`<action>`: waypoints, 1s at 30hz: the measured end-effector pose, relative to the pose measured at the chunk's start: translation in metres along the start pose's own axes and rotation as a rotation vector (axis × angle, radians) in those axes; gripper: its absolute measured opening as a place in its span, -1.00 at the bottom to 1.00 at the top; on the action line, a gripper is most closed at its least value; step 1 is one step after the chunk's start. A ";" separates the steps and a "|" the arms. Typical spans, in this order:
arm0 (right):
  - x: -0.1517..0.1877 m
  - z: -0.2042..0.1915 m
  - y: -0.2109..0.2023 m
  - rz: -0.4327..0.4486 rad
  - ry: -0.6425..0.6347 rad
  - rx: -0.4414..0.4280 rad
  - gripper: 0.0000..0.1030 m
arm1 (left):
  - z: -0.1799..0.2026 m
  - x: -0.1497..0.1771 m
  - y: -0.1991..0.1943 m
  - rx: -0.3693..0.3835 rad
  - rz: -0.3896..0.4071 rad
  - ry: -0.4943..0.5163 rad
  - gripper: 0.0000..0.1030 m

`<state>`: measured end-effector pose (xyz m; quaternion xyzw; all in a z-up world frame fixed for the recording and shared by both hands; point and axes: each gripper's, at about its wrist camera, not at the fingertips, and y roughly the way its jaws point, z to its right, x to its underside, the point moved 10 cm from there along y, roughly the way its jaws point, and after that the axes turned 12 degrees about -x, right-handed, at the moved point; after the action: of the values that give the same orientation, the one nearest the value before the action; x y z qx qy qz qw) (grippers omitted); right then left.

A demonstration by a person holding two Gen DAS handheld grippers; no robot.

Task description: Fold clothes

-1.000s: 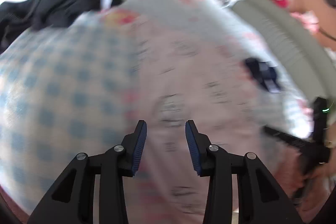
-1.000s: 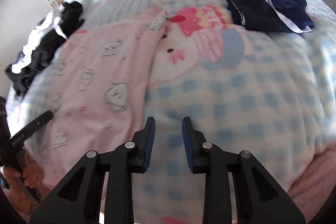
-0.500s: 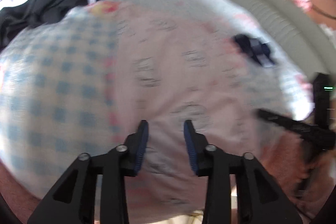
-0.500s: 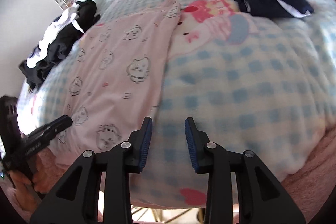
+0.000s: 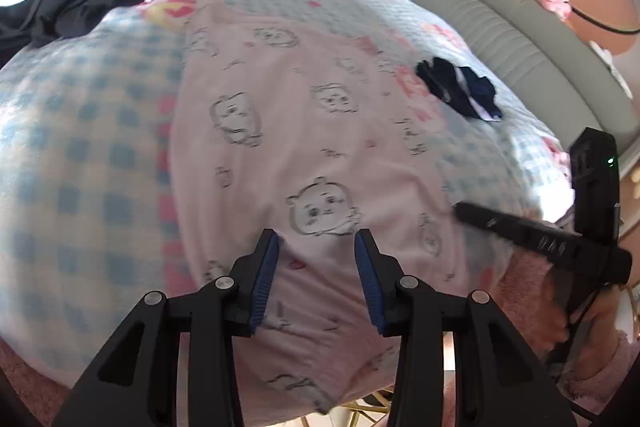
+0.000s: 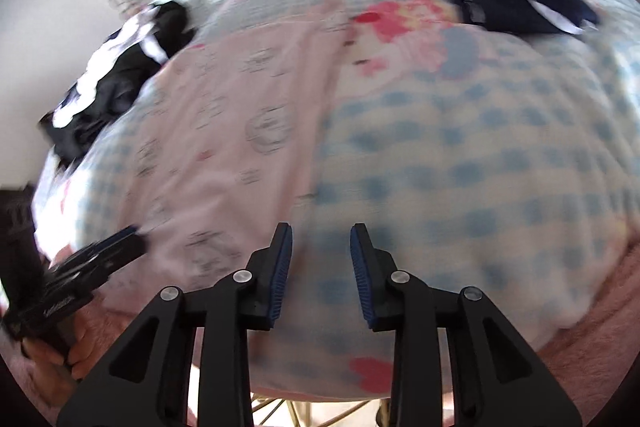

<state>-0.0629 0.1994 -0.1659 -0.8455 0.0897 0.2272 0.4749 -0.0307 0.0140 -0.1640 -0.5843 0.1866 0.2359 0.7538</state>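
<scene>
Approach stage: pink bear-print fleece garment (image 5: 304, 131) lies flat at the bed's (image 6: 500, 155) near edge, left tongs (image 5: 316, 259) and right tongs (image 6: 320, 251) both apart and empty; next move probably requires gripping its near hem.

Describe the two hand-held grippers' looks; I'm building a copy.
Left hand-held gripper and right hand-held gripper match: black angular linkage arms with triangular cut-outs, silver round pivot pins, and ribbed blue pads inside each finger. Seen from the left camera, the right unit's body shows a small green light.
</scene>
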 end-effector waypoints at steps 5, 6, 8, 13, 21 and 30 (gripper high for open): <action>0.010 0.013 0.004 -0.053 0.034 0.089 -0.37 | -0.021 0.008 0.000 -0.068 -0.056 -0.045 -0.13; 0.007 0.019 -0.003 -0.040 0.051 0.115 -0.35 | -0.023 0.007 -0.004 -0.058 -0.052 -0.068 -0.13; 0.000 0.023 -0.018 0.005 0.040 0.161 -0.31 | -0.024 0.006 -0.012 -0.052 -0.031 -0.084 -0.13; 0.004 -0.019 -0.012 -0.005 -0.004 -0.027 -0.18 | 0.014 -0.004 -0.023 0.116 0.008 -0.100 -0.11; 0.052 -0.029 0.010 -0.150 -0.019 0.028 -0.18 | 0.004 0.029 0.000 -0.037 -0.138 -0.058 -0.17; 0.049 -0.065 0.000 -0.090 -0.092 -0.032 -0.17 | -0.013 0.022 -0.024 -0.022 -0.084 -0.162 -0.11</action>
<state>-0.0001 0.1477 -0.1599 -0.8447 0.0262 0.2454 0.4749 0.0015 0.0000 -0.1603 -0.5787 0.0978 0.2527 0.7692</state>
